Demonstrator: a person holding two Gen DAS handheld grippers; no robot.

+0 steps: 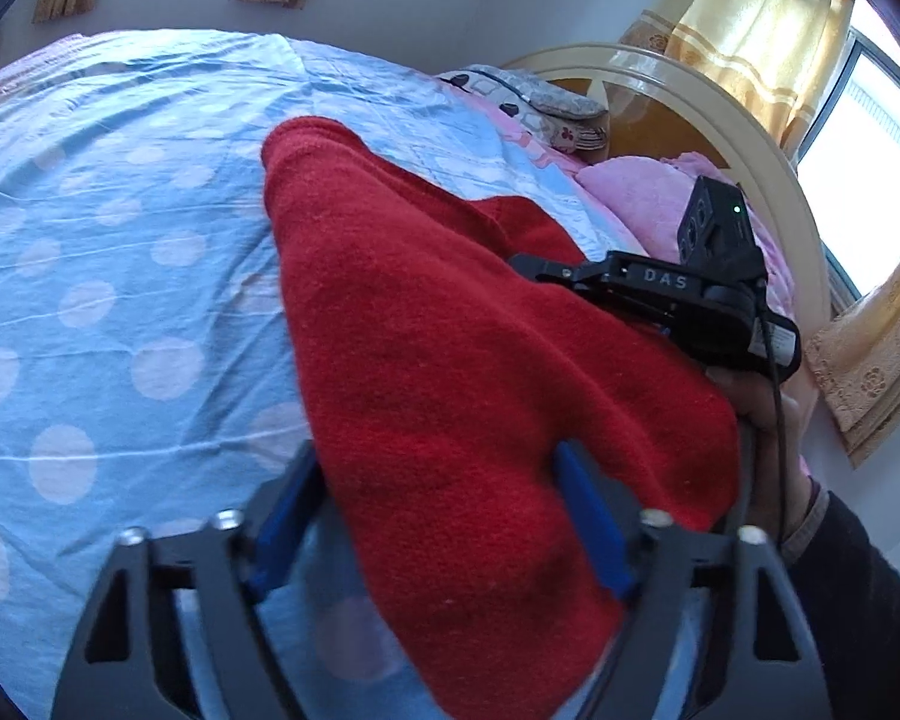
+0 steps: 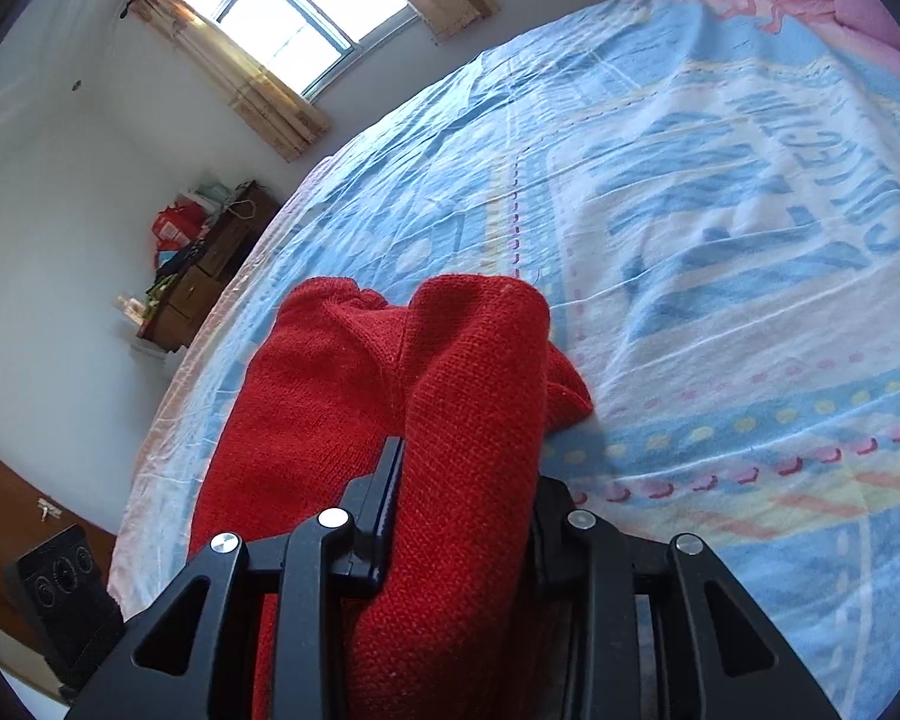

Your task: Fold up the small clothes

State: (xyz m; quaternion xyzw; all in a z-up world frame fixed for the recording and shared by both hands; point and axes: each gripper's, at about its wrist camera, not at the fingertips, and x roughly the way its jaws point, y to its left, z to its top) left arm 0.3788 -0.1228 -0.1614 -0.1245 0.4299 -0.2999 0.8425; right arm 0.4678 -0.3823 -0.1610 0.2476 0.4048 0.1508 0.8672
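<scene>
Right gripper (image 2: 462,516): I see its black jaws narrowed onto a thick roll of the red knit garment (image 2: 450,396); pads pressing the fold.
Left gripper (image 1: 444,516): blue pads stand apart with fuzzy red cloth draped between them; I cannot tell whether they pinch it.
Garment: coarse ribbed wool, bunched, resting on the bed.
Bedsheet (image 1: 102,252): thin creased blue cotton, pale dots.
Headboard (image 1: 720,108): glossy curved wood.

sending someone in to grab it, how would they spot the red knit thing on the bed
Find the big bed with the light blue sheet. The red knit garment lies bunched at its near edge. It is the only red thing on the bed; the pillows by the headboard are pink.
</scene>
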